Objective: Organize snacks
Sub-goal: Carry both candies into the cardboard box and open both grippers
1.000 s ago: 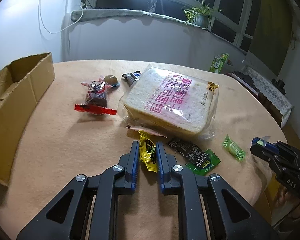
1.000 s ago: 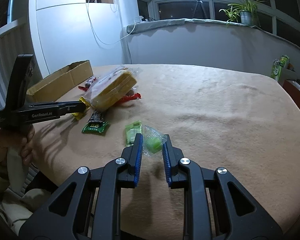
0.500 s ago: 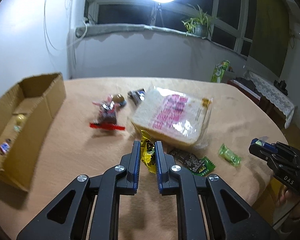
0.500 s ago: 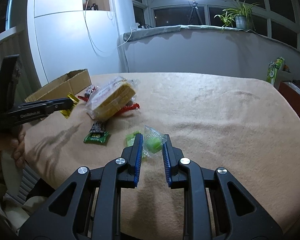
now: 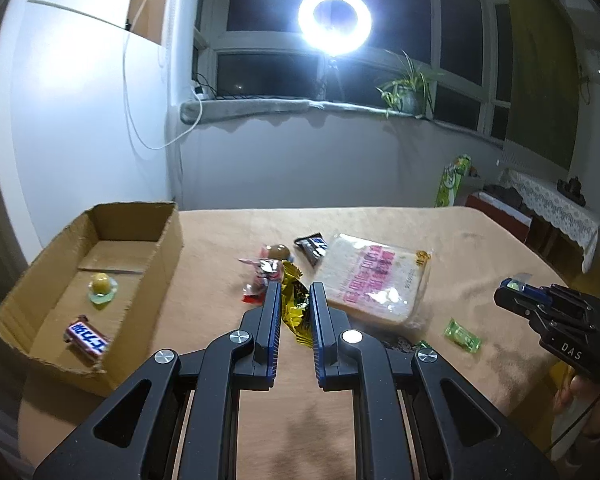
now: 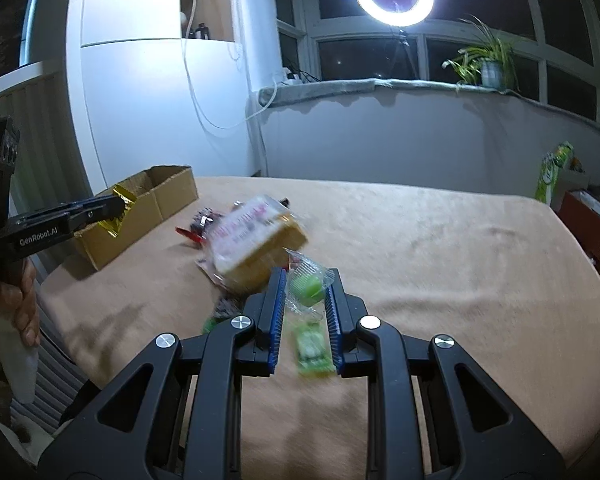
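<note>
Left gripper (image 5: 294, 304) was clamped on a yellow snack packet (image 5: 294, 306), held above the table (image 5: 228, 224) beside the cardboard box (image 5: 162, 256) at the table's left edge. Right gripper (image 6: 305, 294) was closed on a clear-wrapped green candy (image 6: 307, 286), raised over the table's near edge. One green packet (image 6: 312, 346) lay on the cloth below it. The bagged bread (image 5: 374, 280) lay mid-table. The box held a wrapped bar (image 5: 87, 336) and a yellow sweet (image 5: 101, 283).

The right claw (image 6: 304, 292) clamps a clear-wrapped green candy (image 6: 308, 287) above the table (image 6: 440, 256).
</note>
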Motion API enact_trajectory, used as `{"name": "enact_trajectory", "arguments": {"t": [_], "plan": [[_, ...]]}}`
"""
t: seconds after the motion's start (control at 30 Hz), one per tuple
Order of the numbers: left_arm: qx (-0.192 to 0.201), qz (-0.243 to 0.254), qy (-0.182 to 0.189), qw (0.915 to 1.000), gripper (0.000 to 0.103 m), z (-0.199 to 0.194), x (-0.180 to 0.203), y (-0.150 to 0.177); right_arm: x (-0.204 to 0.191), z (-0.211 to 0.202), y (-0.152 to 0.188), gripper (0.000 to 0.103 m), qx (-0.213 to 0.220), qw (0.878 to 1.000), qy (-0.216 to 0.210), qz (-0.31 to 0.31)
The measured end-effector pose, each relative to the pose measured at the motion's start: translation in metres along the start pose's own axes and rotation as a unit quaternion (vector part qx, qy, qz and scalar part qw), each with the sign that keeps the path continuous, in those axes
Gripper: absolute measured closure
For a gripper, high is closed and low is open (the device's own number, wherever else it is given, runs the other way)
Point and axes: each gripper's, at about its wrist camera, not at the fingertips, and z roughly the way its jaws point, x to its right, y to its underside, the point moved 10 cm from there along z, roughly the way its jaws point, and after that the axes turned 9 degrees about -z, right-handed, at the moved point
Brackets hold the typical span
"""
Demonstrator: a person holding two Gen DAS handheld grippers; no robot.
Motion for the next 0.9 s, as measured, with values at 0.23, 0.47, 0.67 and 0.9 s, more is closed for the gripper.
{"name": "enact_trajectory", "arguments": {"t": [0.23,0.47,0.67,0.9], "plan": [[0.014,-0.019,-0.009,0.9997,0.091,-0.010,-0.029,-0.006,-0.042,0.016,-0.034,0.083,0.012,0.999,-0.023,-0.032],[0.029,-0.046,-0.032,0.9980,0.091,-0.020,-0.070,-0.012,-0.090,0.038,-0.056,0.083,0.015,0.996,-0.061,-0.062],[0.038,-0.066,-0.052,0.9957,0.091,-0.026,-0.104,-0.015,-0.135,0.057,-0.075,0.083,0.019,0.991,-0.095,-0.087],[0.045,-0.092,-0.075,0.9919,0.091,-0.026,-0.149,-0.018,-0.195,0.090,-0.101,0.083,0.023,0.983,-0.140,-0.118]]}}
